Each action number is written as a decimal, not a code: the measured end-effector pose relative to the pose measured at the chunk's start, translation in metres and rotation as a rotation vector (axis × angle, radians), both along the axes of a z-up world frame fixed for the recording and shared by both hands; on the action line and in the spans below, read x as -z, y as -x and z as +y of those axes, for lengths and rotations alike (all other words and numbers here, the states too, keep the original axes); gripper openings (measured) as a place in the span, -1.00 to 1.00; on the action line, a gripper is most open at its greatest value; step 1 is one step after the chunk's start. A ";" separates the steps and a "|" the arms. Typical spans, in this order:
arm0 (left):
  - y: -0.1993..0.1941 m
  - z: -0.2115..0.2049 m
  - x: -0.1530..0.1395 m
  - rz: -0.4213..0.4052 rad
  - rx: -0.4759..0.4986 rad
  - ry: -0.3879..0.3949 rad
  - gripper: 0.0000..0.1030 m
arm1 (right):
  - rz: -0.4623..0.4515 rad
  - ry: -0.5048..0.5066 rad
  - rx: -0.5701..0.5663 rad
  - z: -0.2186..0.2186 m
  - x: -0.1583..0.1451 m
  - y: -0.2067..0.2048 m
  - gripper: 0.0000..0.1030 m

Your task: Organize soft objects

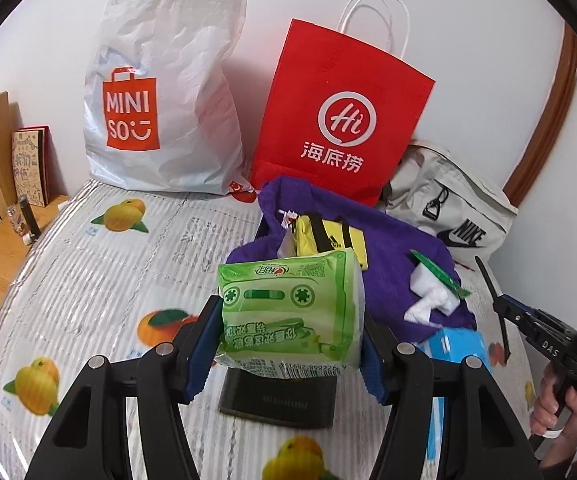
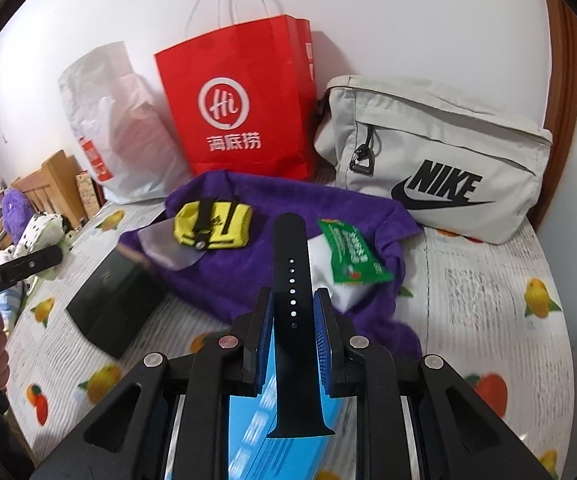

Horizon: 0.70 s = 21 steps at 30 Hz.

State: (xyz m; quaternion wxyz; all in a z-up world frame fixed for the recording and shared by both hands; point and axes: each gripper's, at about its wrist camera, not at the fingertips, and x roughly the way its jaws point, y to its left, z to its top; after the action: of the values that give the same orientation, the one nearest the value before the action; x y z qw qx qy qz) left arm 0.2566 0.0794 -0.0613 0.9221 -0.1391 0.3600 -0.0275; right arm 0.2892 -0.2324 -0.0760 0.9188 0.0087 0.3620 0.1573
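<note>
A: Tissues [image 1: 288, 304] sit pinched between the jaws of the left gripper [image 1: 290, 340], a green pack with a cassette print, pads pressing both its sides, lifted above the bed [image 1: 88, 280].

B: And the right gripper [image 2: 293, 316]?

A: Its jaws are drawn close on a black strap [image 2: 292, 280] with a row of holes; the strap stands upright between the blue pads and sticks out past the tips. Under those jaws lies a blue box [image 2: 256, 420].

B: What lies ahead of the jaws?

A: A purple towel [image 2: 248, 280] spread on the bed just beyond both grippers. On it, a yellow pouch [image 2: 212, 226] to the left of the strap, and a torn green wrapper [image 2: 348, 254] with white tissue to the right. A black box [image 2: 116, 304] lies on the bed left of the right jaws, just below the left jaws.

B: Farther back?

A: Against the wall, a white bag [image 1: 160, 92], a red bag [image 1: 340, 120] and a grey Nike pouch [image 2: 440, 160], left to right. A hand [image 1: 560, 404] grips the right gripper's handle at the edge of the left view.
</note>
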 end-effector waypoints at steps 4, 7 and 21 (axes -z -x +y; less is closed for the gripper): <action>-0.022 -0.004 0.004 0.006 0.014 0.016 0.14 | 0.015 0.001 0.000 0.001 0.005 -0.026 -0.61; -0.039 -0.010 0.006 0.016 0.029 0.017 0.14 | 0.022 0.008 0.001 0.002 0.008 -0.040 -0.61; -0.085 -0.028 0.019 0.018 0.063 0.073 0.14 | 0.104 -0.005 0.013 0.002 0.038 -0.081 -0.60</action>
State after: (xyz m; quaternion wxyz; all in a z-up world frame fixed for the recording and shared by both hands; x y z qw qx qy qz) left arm 0.3417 0.0513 -0.0803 0.9118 -0.1617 0.3713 -0.0681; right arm 0.3705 -0.2304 -0.1143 0.8997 0.0214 0.4087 0.1518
